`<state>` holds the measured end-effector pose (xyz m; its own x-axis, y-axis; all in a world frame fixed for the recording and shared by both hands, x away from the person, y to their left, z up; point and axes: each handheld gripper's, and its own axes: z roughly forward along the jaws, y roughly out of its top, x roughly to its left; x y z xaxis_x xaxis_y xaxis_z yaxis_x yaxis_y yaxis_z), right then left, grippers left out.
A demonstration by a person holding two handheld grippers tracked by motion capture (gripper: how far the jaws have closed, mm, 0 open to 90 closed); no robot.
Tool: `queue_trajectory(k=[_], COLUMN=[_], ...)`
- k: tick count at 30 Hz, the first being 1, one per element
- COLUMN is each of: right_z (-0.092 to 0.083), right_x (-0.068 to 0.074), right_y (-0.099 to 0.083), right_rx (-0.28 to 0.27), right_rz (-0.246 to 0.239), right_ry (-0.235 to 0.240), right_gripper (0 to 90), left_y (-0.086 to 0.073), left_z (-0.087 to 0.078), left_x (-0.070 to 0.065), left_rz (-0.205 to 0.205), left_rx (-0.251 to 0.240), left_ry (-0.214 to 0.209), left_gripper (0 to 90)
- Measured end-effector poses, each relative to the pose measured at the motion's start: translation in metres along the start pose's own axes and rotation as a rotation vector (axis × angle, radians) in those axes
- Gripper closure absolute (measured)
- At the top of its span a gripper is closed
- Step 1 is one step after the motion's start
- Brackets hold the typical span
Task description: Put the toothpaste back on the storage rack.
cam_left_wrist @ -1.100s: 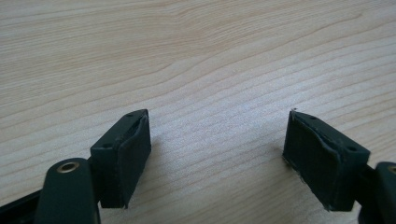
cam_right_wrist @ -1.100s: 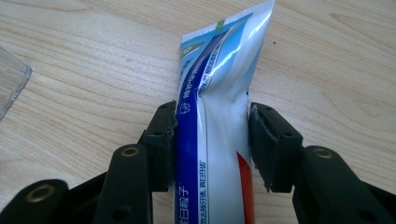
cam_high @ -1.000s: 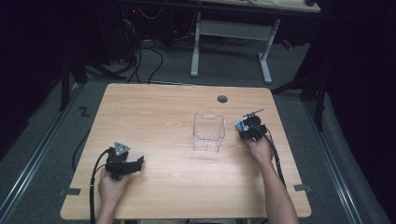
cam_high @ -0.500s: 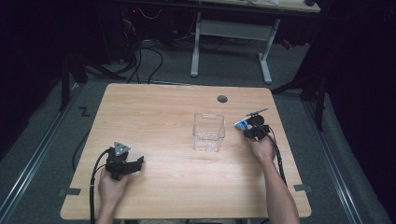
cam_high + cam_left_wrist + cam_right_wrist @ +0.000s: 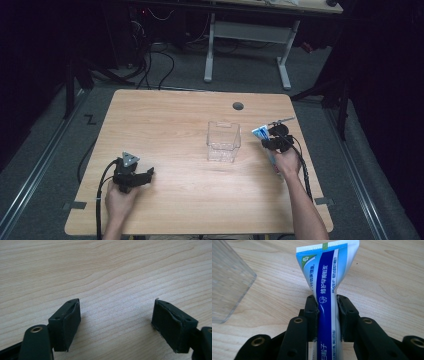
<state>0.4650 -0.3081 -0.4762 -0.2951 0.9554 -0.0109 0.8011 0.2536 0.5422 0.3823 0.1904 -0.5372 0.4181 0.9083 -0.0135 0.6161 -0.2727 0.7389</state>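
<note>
A blue and white toothpaste tube [image 5: 325, 290] stands between the pads of my right gripper [image 5: 327, 315], which is shut on it after closing during the last second. In the high view the right gripper [image 5: 272, 137] holds the tube [image 5: 260, 132] just right of a clear plastic box [image 5: 223, 141] at the table's middle. The box's corner [image 5: 227, 287] is at the left of the right gripper view. My left gripper [image 5: 145, 177] rests on the wood near the front left, its jaws open over bare tabletop [image 5: 117, 315].
The wooden table [image 5: 170, 120] has a dark round grommet [image 5: 238, 106] near its far edge. Cables trail from both grippers off the front. A white desk frame [image 5: 247, 47] stands on the floor beyond the table.
The right gripper has closed on the toothpaste tube and lifted it slightly, shifting a little to the right. The left gripper has stayed put.
</note>
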Motion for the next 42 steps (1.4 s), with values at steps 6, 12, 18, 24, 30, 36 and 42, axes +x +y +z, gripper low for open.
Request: queue_trajectory(k=[6,12,18,24,30,36,42], right_z=[-0.019,-0.038,-0.050,-0.059,-0.072,-0.082,-0.086], right_x=[-0.001,0.002,0.006,0.010,0.016,0.023,0.027], right_y=[-0.004,-0.008,-0.013,-0.016,-0.020,-0.023,-0.022], right_rx=[-0.049,-0.101,-0.137,-0.166,-0.205,-0.240,-0.272], right_rz=[-0.015,-0.033,-0.043,-0.053,-0.068,-0.087,-0.085], right_ry=[0.037,0.072,0.099,0.114,0.139,0.152,0.160], right_gripper=[72.5,72.3,72.2,72.2,72.1,72.1,72.0], left_y=[0.000,0.000,0.000,0.000,0.000,0.000,0.000], left_z=[0.000,0.000,0.000,0.000,0.000,0.000,0.000], left_x=[0.000,0.000,0.000,0.000,0.000,0.000,0.000], left_rz=[0.000,0.000,0.000,0.000,0.000,-0.001,-0.001], left_rx=[0.001,0.000,0.000,0.000,0.000,0.000,0.000], left_ry=[0.001,0.001,0.001,0.001,0.001,0.002,0.002], left_gripper=[23.3,23.3,23.3,23.3,23.3,23.3,23.3])
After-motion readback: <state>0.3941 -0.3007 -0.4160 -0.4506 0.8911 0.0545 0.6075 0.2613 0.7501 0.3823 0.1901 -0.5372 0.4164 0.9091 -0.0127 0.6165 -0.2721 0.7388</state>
